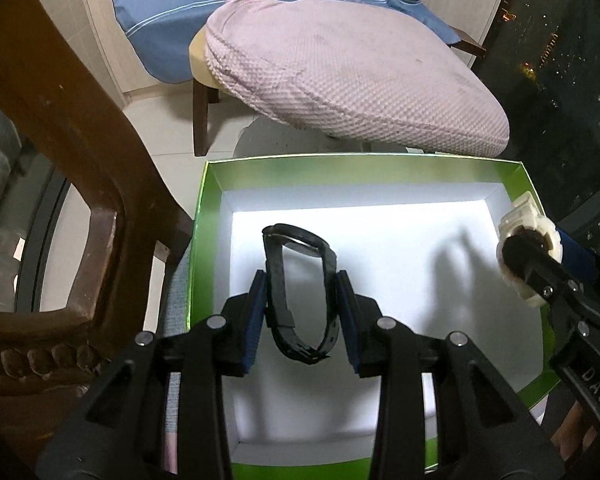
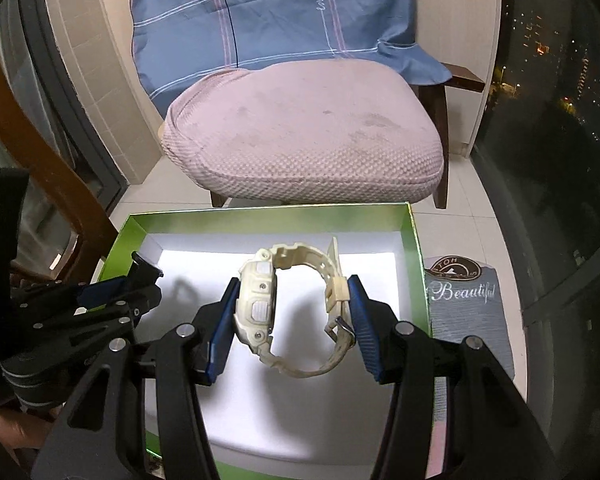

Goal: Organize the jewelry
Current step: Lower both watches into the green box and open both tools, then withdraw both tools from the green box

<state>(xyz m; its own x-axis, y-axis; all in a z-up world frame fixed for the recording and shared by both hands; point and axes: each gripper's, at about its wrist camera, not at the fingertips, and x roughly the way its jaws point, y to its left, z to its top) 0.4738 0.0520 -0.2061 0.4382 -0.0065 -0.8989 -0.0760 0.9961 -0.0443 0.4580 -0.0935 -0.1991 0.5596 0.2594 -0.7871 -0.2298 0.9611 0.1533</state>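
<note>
Green-walled box (image 1: 204, 240) lies below both loads — left gripper (image 1: 302, 284) clamps the black watch (image 1: 296, 292), right gripper (image 2: 292, 312) the cream watch (image 2: 288, 312), straps upright.

left gripper (image 1: 302, 308): black plastic frame, two angled arms per side, linkage style
pads (image 1: 256, 320): blue, ribbed, one lining each jaw's inner face
pivots: round silver pins, four across the top of the arms, two at 10 o'clock and two at 2 o'clock of the pads
right gripper (image 2: 292, 320): same black frame, same blue ribbed pads, four silver pins
marking: white letters "DA" and a partly cut-off character on the right gripper's arm, seen in the left wrist view at 4 o'clock
small screws: silver, on that same arm
hand: only a sliver shows at the frame's edge; no sleeve in view
</note>
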